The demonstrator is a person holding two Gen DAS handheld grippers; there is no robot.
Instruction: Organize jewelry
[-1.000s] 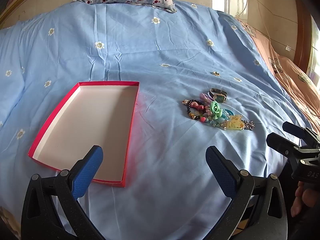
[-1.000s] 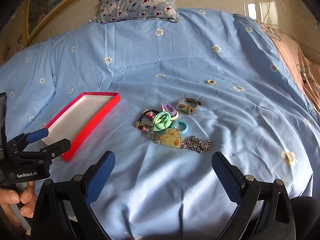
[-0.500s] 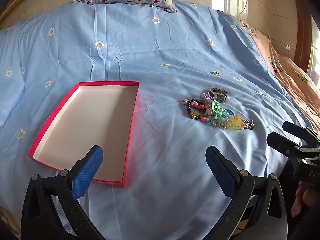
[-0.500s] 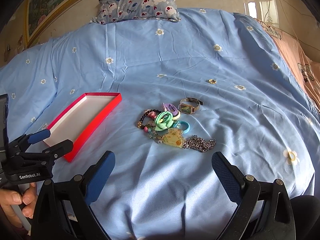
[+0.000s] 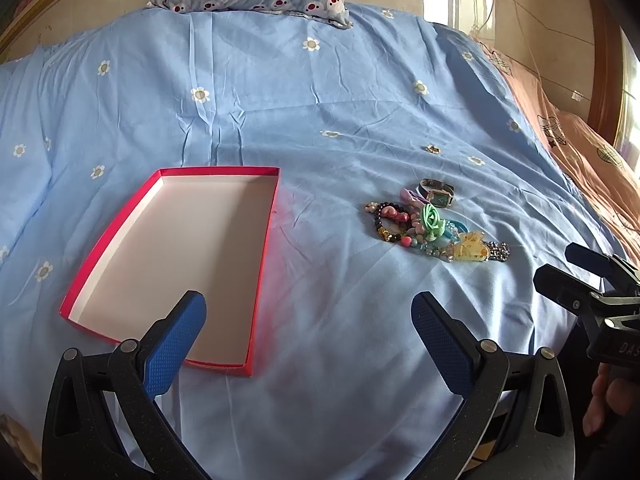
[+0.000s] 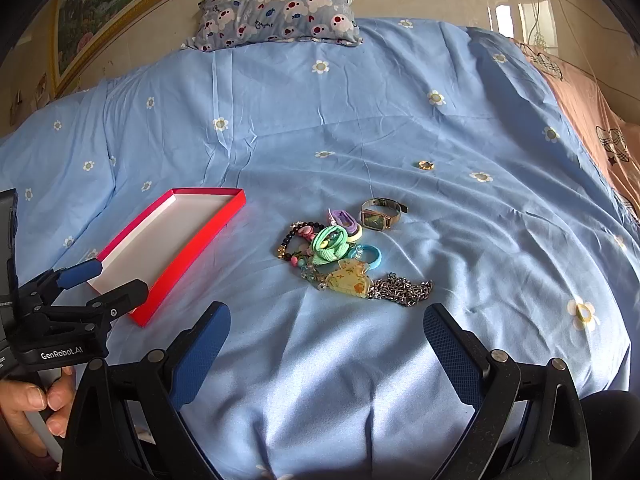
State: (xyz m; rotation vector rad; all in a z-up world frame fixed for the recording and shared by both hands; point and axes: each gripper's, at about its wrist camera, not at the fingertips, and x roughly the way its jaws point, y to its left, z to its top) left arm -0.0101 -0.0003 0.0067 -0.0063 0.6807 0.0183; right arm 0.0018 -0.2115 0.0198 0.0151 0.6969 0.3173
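Note:
An empty red box lid (image 5: 256, 264) with a white inside lies on the blue bedsheet; it also shows in the right wrist view (image 6: 192, 248). A pile of jewelry (image 6: 340, 256) lies to its right: bead bracelets, green and blue hair ties, a yellow clip, a silver chain (image 6: 404, 290) and a watch (image 6: 380, 214). The pile also shows in the left wrist view (image 5: 432, 224). A small gold ring (image 6: 425, 165) lies apart, farther back. My left gripper (image 5: 308, 320) is open and empty near the box's front edge. My right gripper (image 6: 326, 328) is open and empty just short of the pile.
A patterned pillow (image 6: 280, 8) lies at the head of the bed against the wall. A peach blanket (image 6: 592, 120) covers the right side. The bed's front edge lies just under both grippers.
The right gripper has moved slightly forward and toward the pile. The left gripper has barely moved. Both stay open and empty.

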